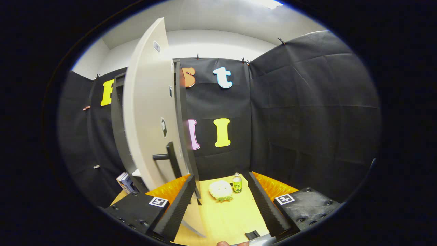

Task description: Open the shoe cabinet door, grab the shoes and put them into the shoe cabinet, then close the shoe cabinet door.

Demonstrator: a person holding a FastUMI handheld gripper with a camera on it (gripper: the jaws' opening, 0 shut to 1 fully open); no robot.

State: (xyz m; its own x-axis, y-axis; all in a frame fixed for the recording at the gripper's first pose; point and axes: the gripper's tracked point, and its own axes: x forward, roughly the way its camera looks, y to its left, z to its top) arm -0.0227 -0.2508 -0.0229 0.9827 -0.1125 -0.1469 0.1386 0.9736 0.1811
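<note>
Shoe cabinet door (146,112) stands ajar just ahead-left of the tool (222,205), whose fingers are spread and empty. It looks stiff and light; its dark handle (170,158) is the place to grip.

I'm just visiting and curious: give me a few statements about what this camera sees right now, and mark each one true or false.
1. The cabinet door stands open. True.
2. The gripper is clamped on the door handle. False: its fingers are spread apart, holding nothing.
3. A small bottle stands beside a pale shoe on the wooden floor. True.
4. The shoe lies between the fingertips. False: it lies beyond them.
</note>
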